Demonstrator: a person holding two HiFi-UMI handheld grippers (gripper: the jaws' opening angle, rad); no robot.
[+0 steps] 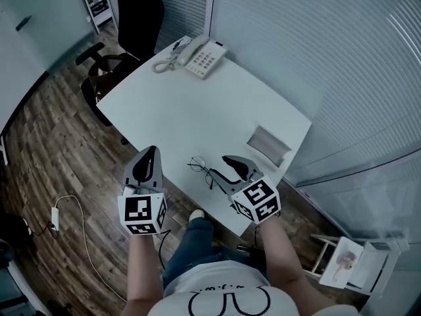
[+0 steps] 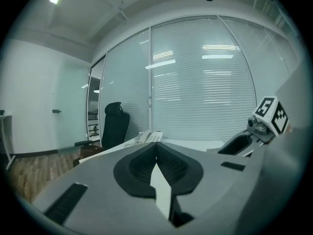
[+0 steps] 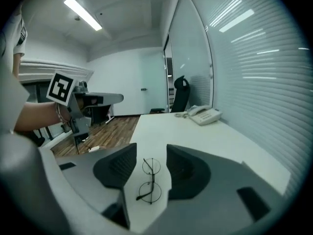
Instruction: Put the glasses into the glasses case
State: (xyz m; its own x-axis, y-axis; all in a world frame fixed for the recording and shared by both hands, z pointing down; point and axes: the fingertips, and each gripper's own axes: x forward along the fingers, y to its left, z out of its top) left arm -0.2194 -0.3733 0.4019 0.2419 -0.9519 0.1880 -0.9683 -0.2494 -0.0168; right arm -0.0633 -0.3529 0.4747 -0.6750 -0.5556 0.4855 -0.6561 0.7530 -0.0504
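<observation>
Glasses (image 3: pixel 149 179): thin dark wire, two round lenses; we find them flat on the white worktop (image 1: pixel 197 104).
Right tool (image 3: pixel 151 150): jaws apart, glasses showing between them, no contact.
Left tool (image 2: pixel 156 146): jaws together.

No legible words or numbers anywhere
Black-and-white square code markers sit on the cube (image 1: pixel 142 212) at the rear of the left gripper (image 1: pixel 151 151) and the right gripper (image 1: pixel 218 165); the print on the shirt (image 1: pixel 223 293) behind them and the keys of the telephone (image 1: pixel 201 56) far ahead are too small to read
</observation>
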